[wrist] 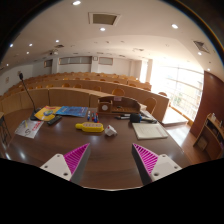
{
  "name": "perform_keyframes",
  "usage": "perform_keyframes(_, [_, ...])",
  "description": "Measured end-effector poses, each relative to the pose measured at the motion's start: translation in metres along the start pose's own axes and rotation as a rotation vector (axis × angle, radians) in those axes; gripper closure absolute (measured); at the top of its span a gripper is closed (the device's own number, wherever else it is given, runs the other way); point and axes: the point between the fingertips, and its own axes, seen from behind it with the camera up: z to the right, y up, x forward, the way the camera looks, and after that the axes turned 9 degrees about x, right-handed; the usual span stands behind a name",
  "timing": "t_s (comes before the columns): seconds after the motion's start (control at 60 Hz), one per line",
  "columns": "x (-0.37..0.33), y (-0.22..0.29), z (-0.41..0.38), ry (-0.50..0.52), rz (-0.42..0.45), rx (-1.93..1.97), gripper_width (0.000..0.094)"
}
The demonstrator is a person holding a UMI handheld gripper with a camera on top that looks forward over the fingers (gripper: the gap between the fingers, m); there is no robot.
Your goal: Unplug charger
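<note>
Two fingers of the tool (109, 160) stand spread, empty, at lower centre; approach step. Next: locate the charger on the bench (110, 150).

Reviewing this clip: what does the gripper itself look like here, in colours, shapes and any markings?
The gripper shows two pale, whitish fingers. Each bears a magenta pad on its inner face, roughly triangular and finely ribbed with dark lines: one on the left finger, one on the right. No cables, labels, hand or sleeve are visible.
</note>
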Motion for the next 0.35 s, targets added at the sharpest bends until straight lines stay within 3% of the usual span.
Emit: perform_keyframes(0.35, [-0.033,0.0,-0.011,0.001,0.023,-0.002,0.0087])
